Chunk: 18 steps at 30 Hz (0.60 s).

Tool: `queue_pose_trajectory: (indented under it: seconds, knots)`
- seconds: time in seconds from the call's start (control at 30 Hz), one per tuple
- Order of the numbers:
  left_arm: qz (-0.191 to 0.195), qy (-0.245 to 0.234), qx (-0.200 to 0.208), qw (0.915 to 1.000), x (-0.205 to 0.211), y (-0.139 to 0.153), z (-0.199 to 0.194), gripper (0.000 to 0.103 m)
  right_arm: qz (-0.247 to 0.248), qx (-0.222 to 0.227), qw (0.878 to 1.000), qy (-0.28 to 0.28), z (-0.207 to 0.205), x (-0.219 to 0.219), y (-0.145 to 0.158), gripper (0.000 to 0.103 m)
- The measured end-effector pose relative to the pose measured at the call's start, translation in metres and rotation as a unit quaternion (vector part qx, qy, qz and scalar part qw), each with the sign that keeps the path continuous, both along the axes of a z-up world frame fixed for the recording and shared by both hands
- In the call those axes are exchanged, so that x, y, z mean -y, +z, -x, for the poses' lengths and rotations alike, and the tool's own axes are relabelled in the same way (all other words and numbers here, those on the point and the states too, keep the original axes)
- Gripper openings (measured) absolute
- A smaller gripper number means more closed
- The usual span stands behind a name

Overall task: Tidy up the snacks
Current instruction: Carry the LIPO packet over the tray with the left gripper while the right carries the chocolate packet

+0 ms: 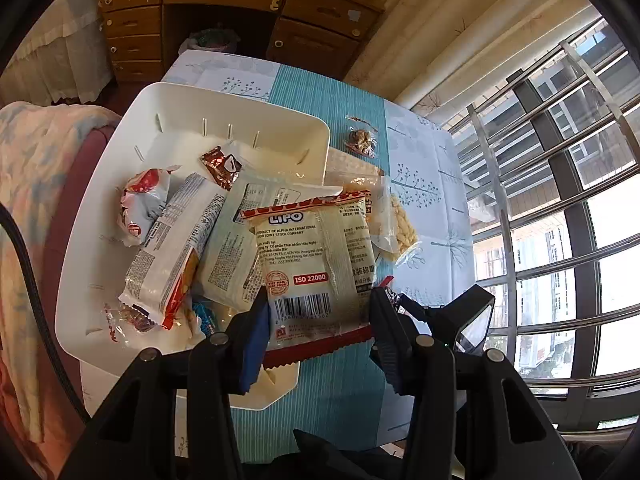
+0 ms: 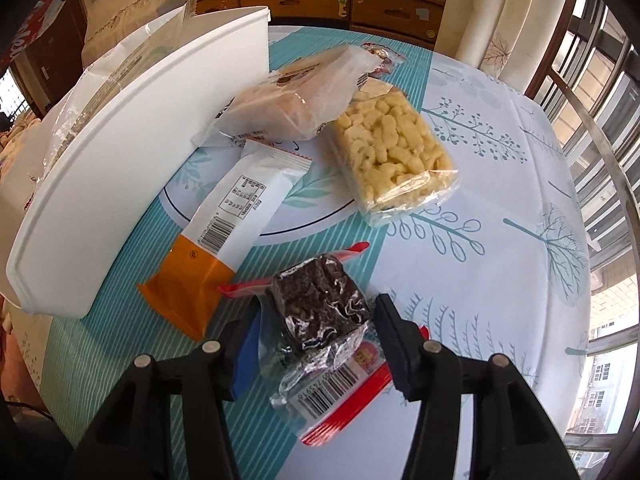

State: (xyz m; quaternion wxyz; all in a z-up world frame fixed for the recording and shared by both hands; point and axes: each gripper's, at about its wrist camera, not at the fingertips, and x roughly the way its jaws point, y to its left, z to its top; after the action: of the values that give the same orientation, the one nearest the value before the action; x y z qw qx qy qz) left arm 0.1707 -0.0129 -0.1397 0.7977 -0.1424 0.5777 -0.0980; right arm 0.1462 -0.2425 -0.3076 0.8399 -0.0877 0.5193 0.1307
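Observation:
My left gripper point(image 1: 318, 312) holds a white and red LIPO packet point(image 1: 316, 272) between its fingers, above the near edge of the white bin point(image 1: 172, 104). The bin holds several snack packets. My right gripper point(image 2: 316, 328) is open, low over the table, its fingers on either side of a dark chocolate snack in clear wrap point(image 2: 320, 308). Beside it lie a white and orange packet point(image 2: 224, 232), a yellow puffed-snack bar point(image 2: 392, 148) and a pale bagged pastry point(image 2: 304, 96). The bin's white wall point(image 2: 132, 176) stands at the left.
A small clear packet of nuts point(image 1: 362, 140) lies on the blue patterned tablecloth point(image 1: 344, 92) beyond the bin. A wooden cabinet point(image 1: 240, 16) stands behind the table. Window bars point(image 1: 560, 200) run along the right. A padded chair point(image 1: 48, 200) is at the left.

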Motion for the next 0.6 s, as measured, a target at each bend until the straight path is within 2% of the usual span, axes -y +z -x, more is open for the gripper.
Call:
queue_pose_trajectory:
  seconds: [0.3,0.6]
  knots:
    - [-0.007,-0.012,0.01,0.9999,-0.025,0.01,0.009,0.046,-0.019,-0.015,0.998,-0.058,0.011,0.004,0.005,0.054]
    - [-0.011,-0.042,0.029,0.9986,-0.055,0.017,0.012,0.046,-0.044,0.015,0.991,-0.127,0.023,-0.001,0.04,0.054]
